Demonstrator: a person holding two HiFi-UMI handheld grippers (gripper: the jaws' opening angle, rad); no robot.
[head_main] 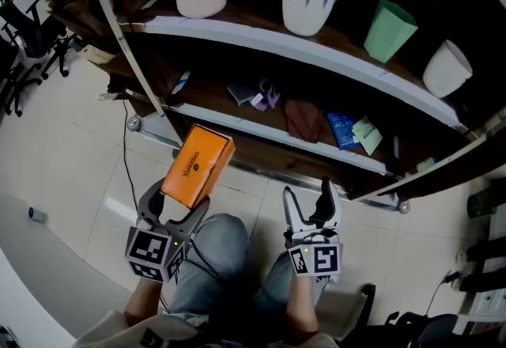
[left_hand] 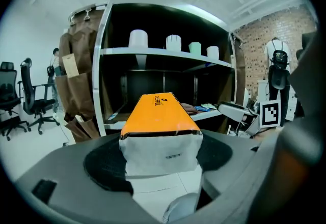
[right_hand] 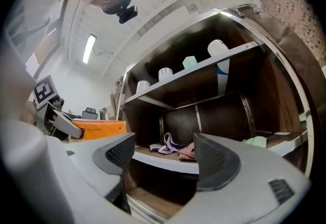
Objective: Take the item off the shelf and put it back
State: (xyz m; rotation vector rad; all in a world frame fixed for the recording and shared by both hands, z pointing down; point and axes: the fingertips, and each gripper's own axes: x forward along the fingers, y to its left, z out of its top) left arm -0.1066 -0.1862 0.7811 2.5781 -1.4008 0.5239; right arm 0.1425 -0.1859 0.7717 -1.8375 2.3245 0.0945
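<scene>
Before the shelf [head_main: 261, 38], at near left, the left gripper [head_main: 175, 209] clamps the orange box [head_main: 198, 164] (held in the air, clear of the boards), while the right gripper [head_main: 310, 208] stands with jaws apart and empty; four cups [head_main: 310, 0] line the upper board.

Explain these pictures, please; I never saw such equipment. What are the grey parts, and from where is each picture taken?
A person holds a hand-held claw in each hand. One picture comes from a camera on the person's head, looking down; the other two from cameras riding on the claws. The left claw grips an orange box in front of the shelf. The right claw is open and empty. Cups stand on the upper board; cloths lie on the lower.
</scene>
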